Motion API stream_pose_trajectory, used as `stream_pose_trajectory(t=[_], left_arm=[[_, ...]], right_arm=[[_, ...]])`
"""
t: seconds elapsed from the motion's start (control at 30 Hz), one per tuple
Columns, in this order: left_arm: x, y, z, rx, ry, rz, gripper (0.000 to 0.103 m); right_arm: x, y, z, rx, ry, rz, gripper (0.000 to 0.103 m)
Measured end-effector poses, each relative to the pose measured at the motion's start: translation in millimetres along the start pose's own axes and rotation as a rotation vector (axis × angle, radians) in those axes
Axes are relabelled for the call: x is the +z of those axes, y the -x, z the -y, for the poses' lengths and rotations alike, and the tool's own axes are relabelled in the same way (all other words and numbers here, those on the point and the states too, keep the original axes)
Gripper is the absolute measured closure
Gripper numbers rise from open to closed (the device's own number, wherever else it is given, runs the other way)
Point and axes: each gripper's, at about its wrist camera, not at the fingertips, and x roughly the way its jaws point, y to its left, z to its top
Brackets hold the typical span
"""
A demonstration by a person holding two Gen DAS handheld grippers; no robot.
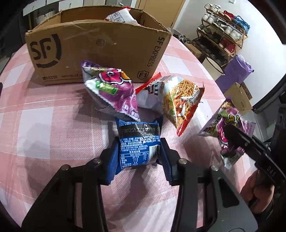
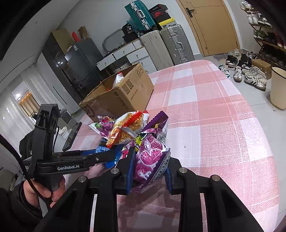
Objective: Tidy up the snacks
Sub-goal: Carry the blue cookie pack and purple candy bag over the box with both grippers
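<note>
Gripped for boxing: blue packet (image 1: pixel 138 146) pinched by left gripper (image 1: pixel 139 151), purple bag (image 2: pixel 152 158) clamped in right gripper (image 2: pixel 149 171), near open cardboard box (image 1: pixel 100 51) on checked cloth (image 1: pixel 44 116).

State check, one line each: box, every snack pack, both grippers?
Box: open, upright, a white pack inside.
Blue pack: clamped in left gripper.
Purple pack: clamped in right gripper, off the cloth.
Second purple pack: loose on the cloth, by the box.
Noodle pack: loose on the cloth, beside it.
</note>
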Motion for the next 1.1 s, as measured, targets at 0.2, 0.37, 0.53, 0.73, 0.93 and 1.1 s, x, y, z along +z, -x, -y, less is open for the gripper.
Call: stream_pose_trajectory(t=[0.2, 0.37, 0.53, 0.73, 0.93, 1.1], left_arm=[[-4, 3, 1, 0.004, -0.014, 0.025, 0.063], [-10, 18, 6, 0.015, -0.035, 0.049, 0.063], [-15, 30, 6, 0.017, -0.032, 0.076, 0.063], [-11, 50, 3, 0.031, -0.02, 0.123, 0.063], [6, 86, -9, 0.035, -0.021, 0.179, 0.063], [18, 128, -32, 0.044, -0.028, 0.23, 0.063]], right_arm=[[-1, 2, -8, -0.008, 0.011, 0.003, 0.075], [2, 5, -17, -0.008, 0.03, 0.007, 0.075], [6, 10, -26, -0.012, 0.047, 0.018, 0.075], [13, 17, -42, 0.001, 0.076, 0.032, 0.075], [30, 23, -65, 0.026, 0.132, 0.056, 0.075], [50, 27, -87, 0.06, 0.176, 0.079, 0.075]])
